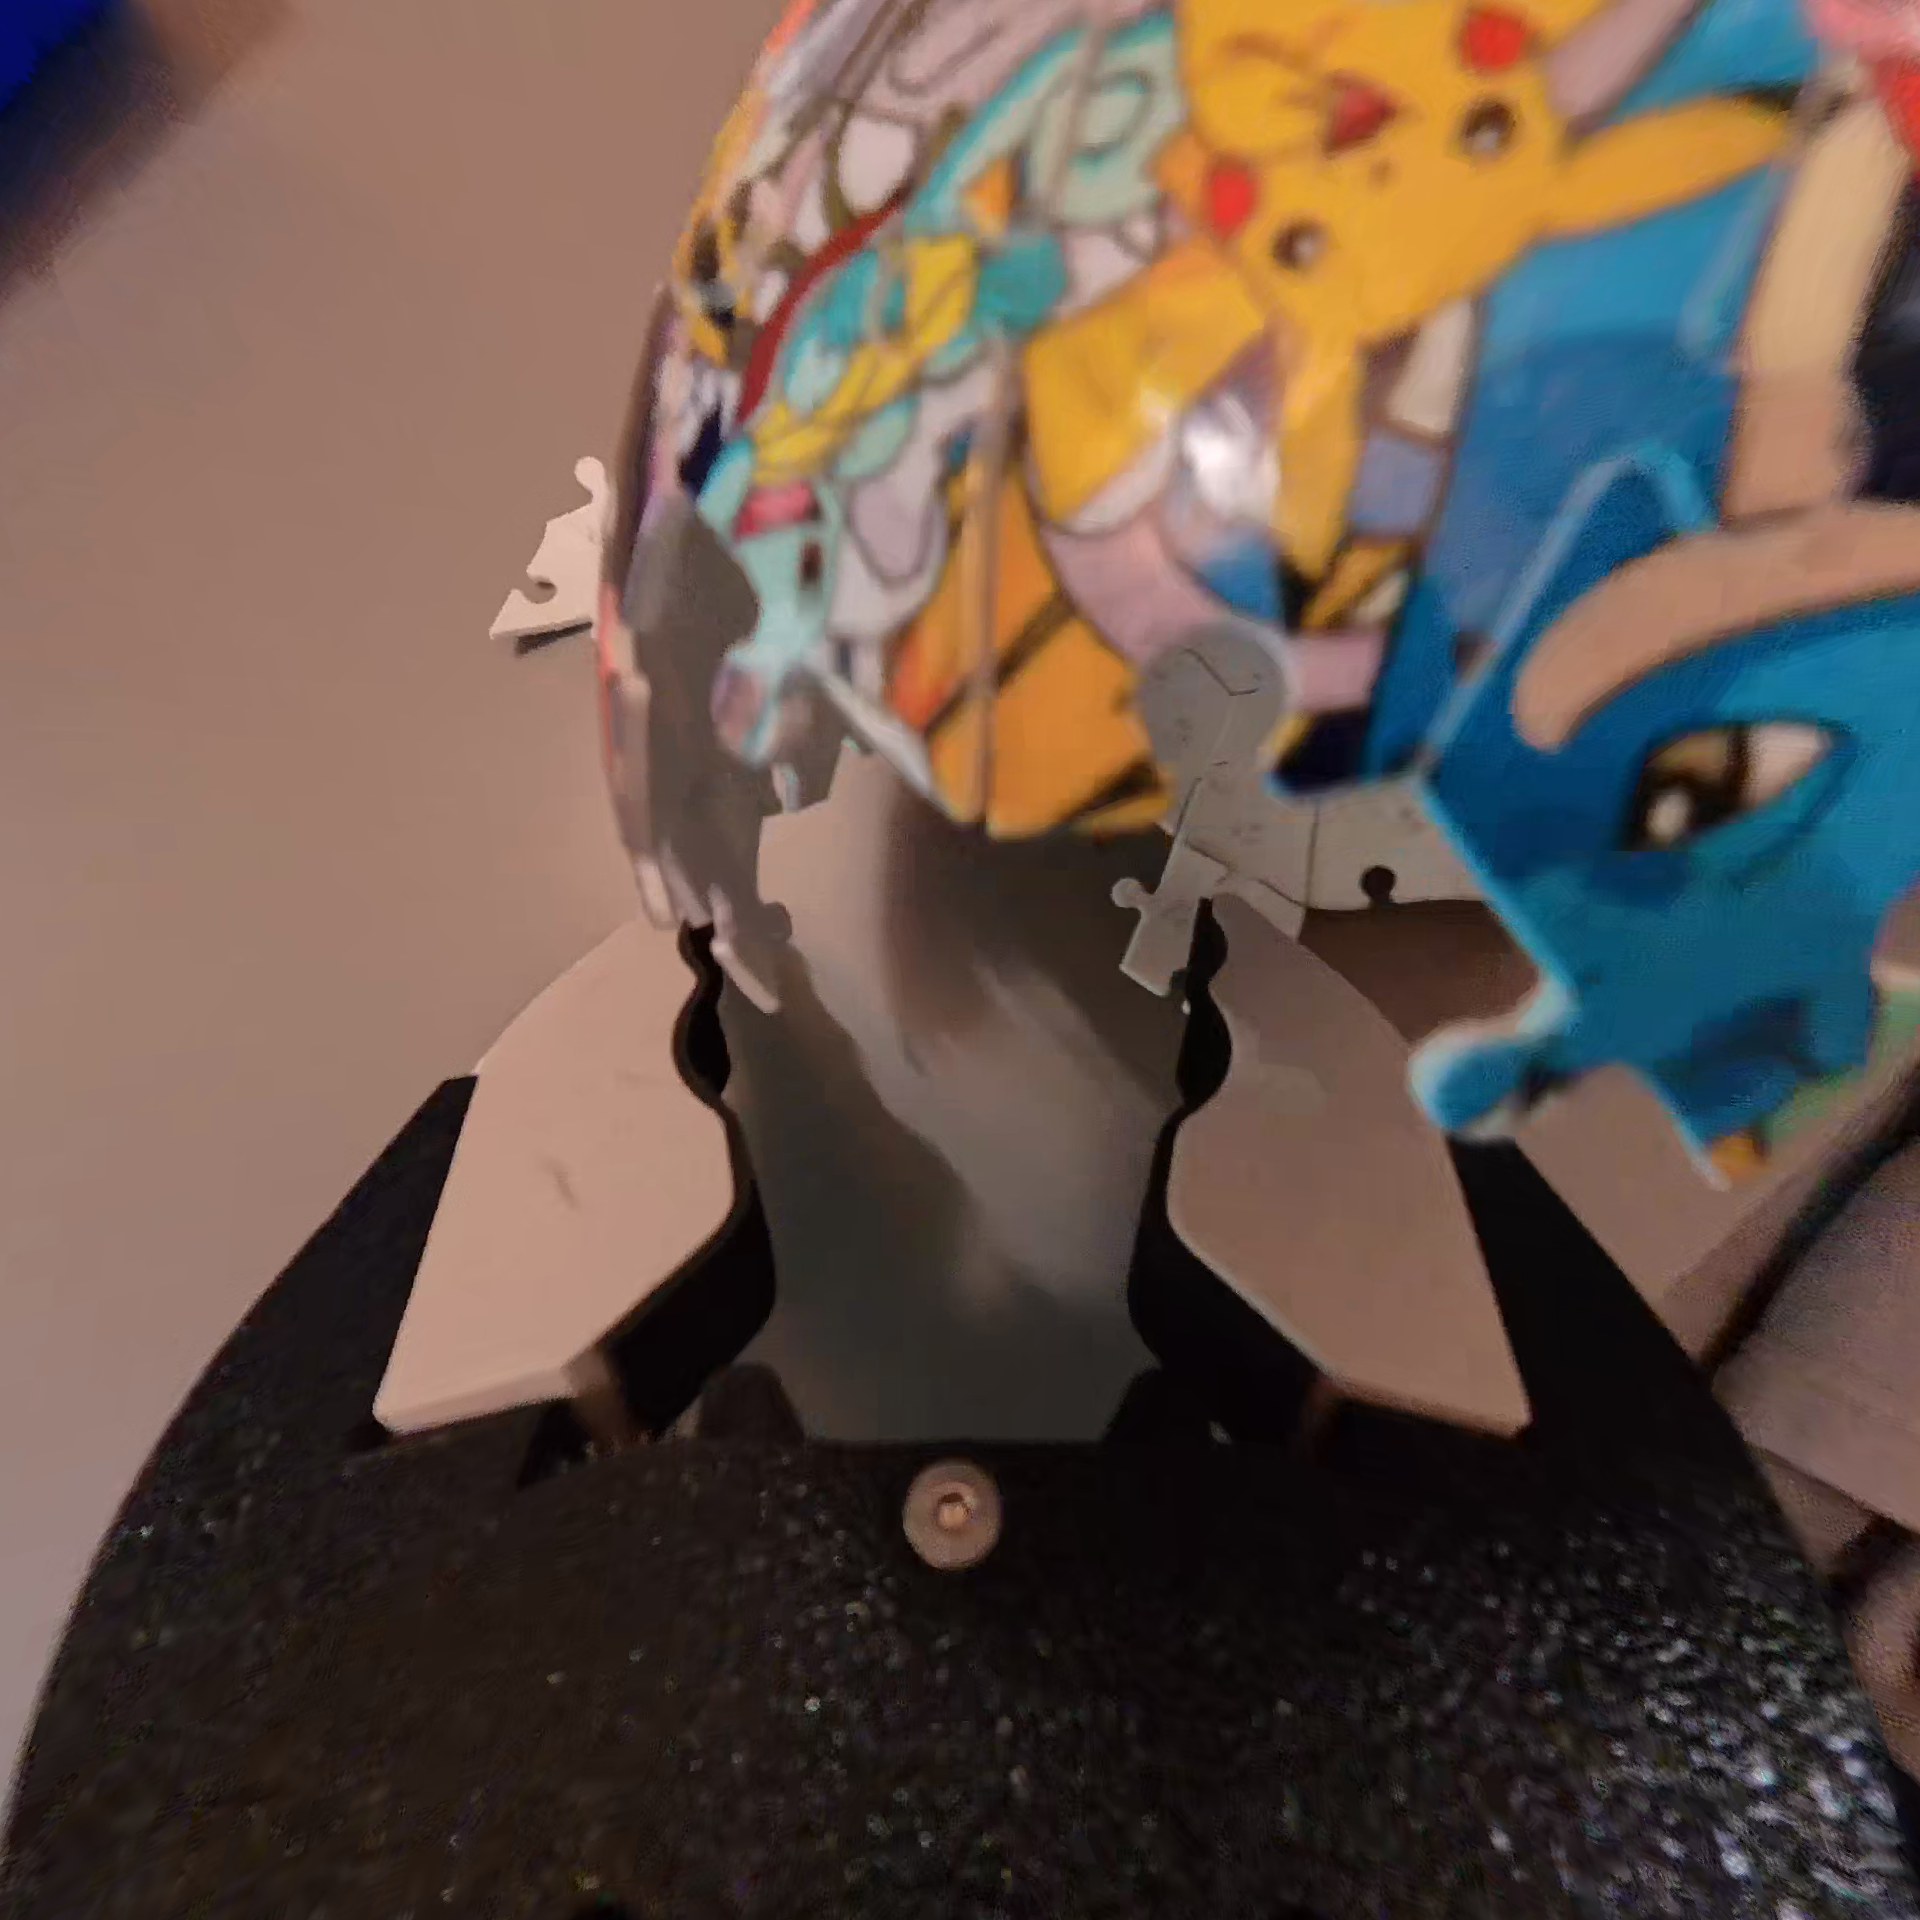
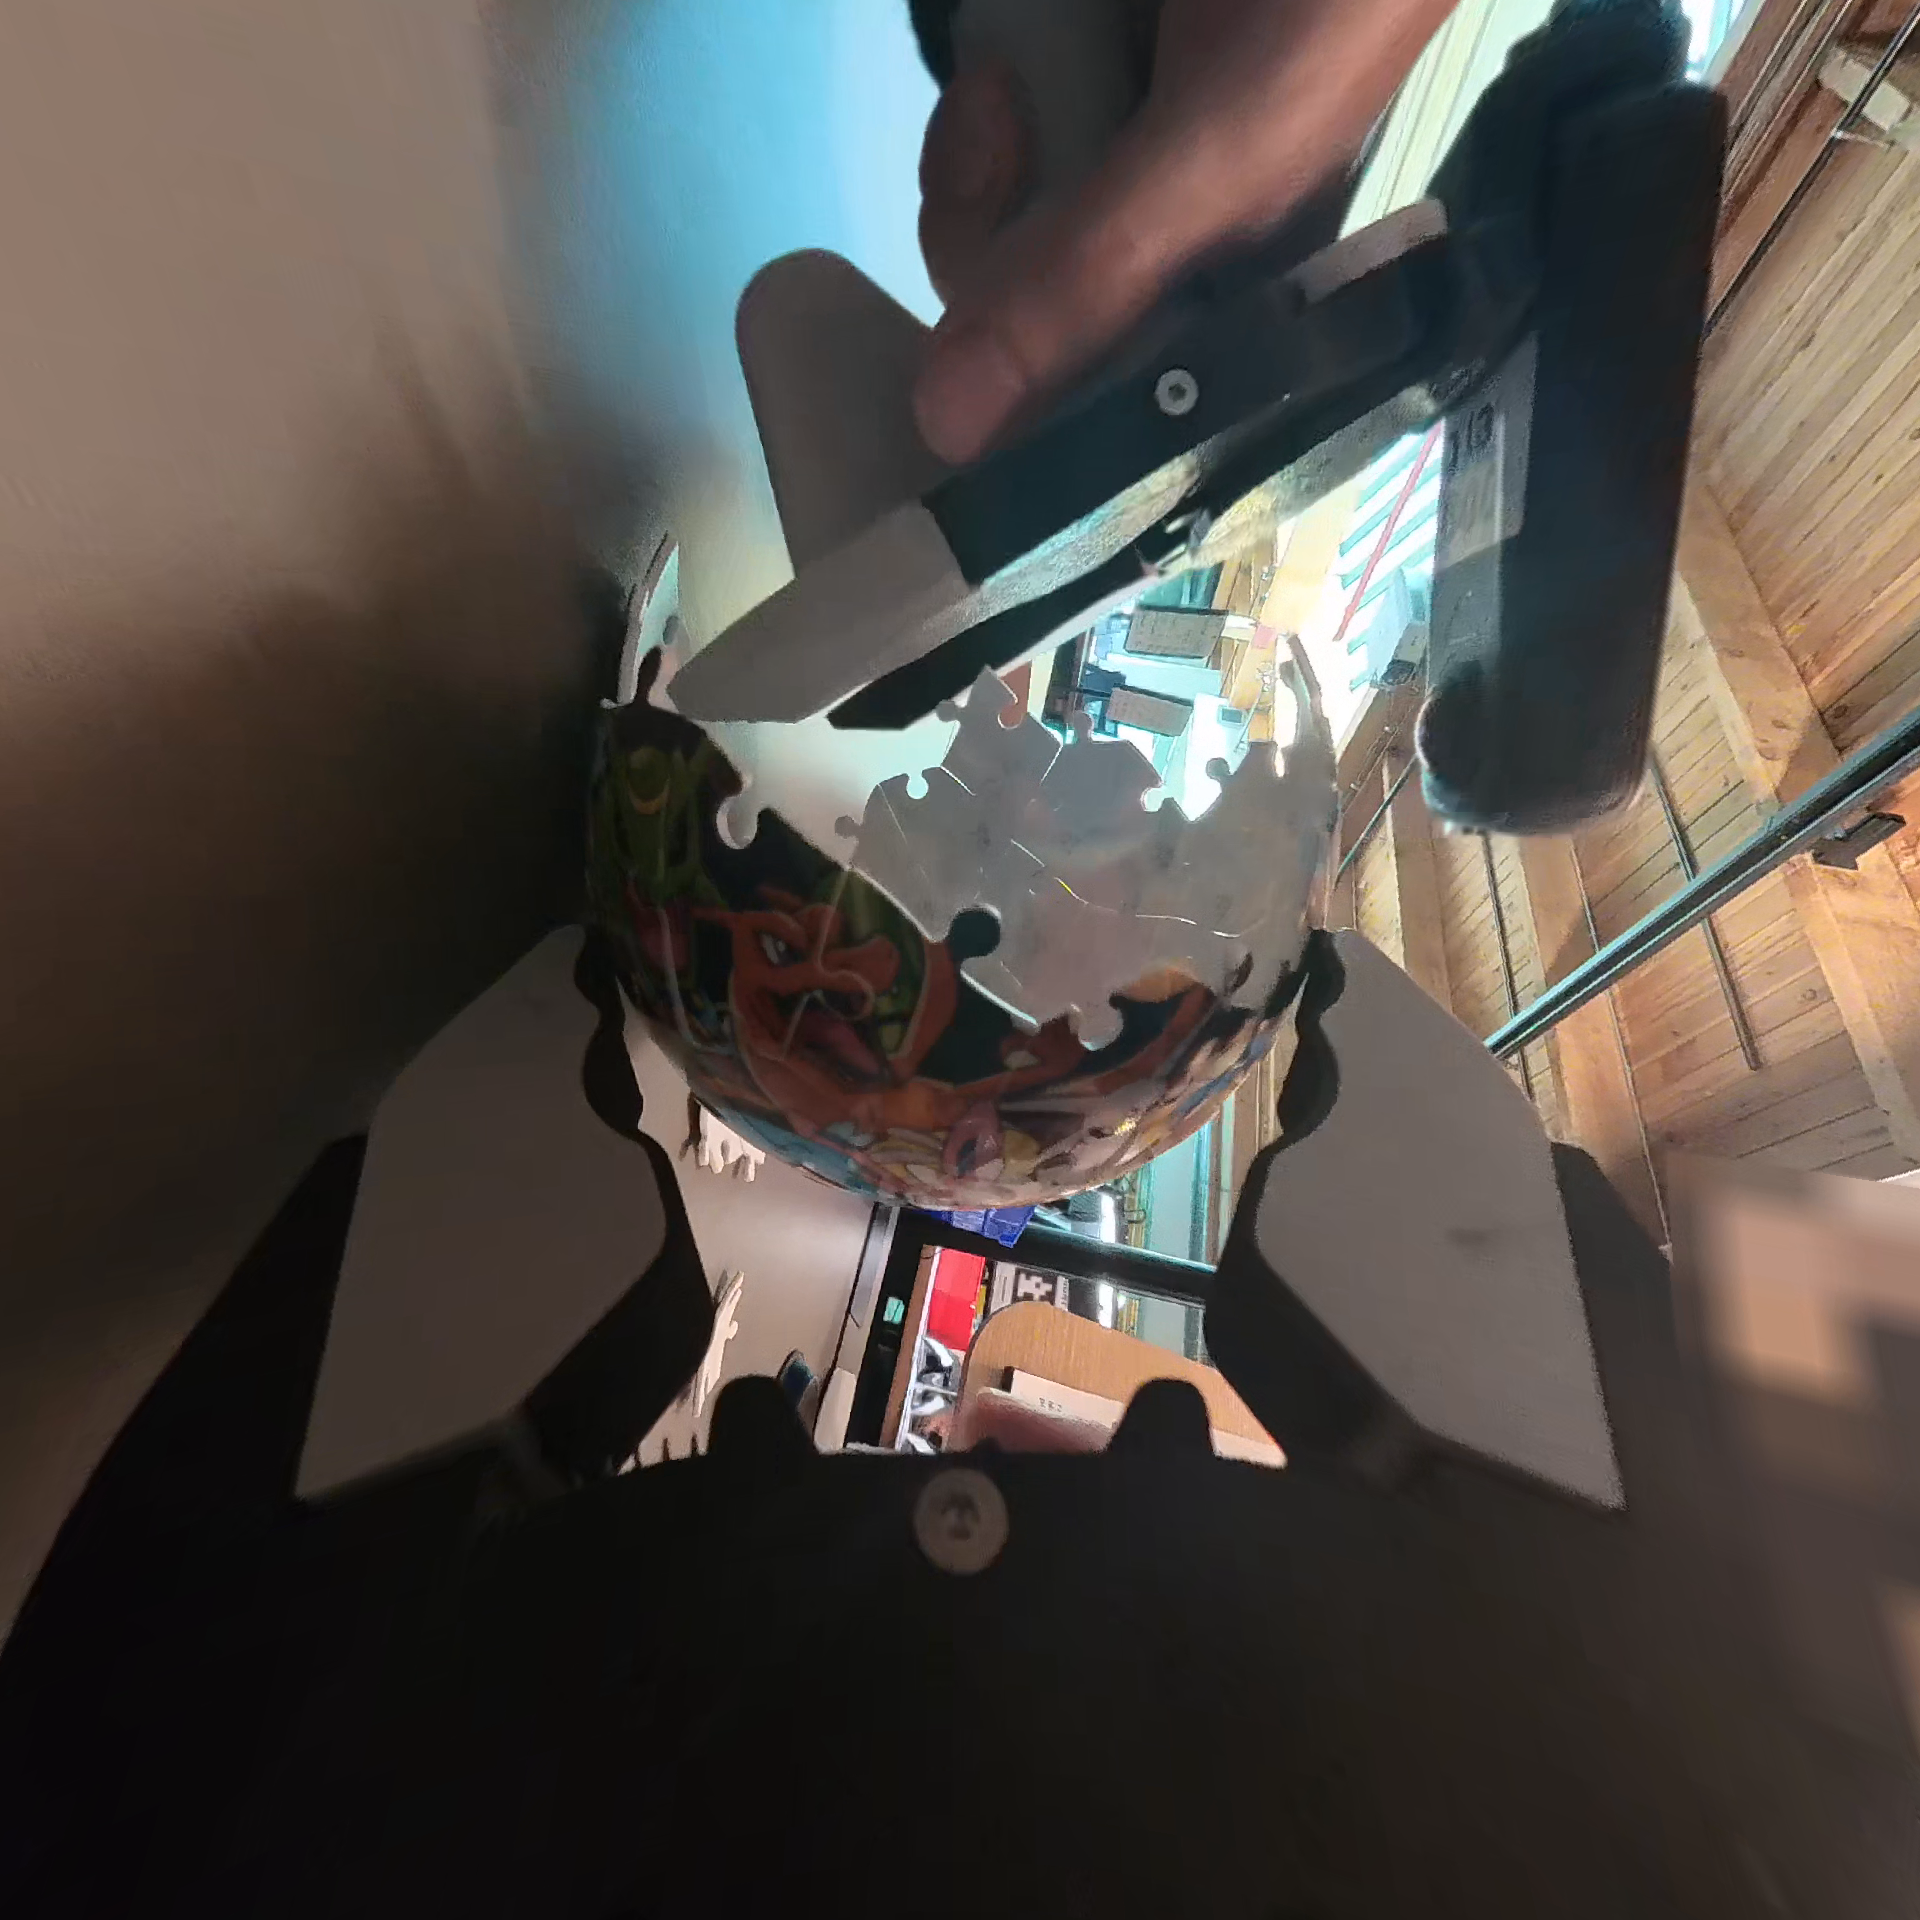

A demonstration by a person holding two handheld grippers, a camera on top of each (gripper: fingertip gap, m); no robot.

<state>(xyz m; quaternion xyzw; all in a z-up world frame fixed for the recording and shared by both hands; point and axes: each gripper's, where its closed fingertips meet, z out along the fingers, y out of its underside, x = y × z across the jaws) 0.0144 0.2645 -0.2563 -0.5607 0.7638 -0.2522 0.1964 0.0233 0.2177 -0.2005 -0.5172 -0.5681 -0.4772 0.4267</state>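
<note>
The right tongs gripped the half-built puzzle ball aloft by its printed sides, the left tongs gaped at its jagged rim; likely light, brittle, best held on joined sections.

Stuff around me: a plain beige table with a loose white puzzle piece lying face down. Further off there's a wooden plank wall, a metal rail across it, and a red box.
</note>
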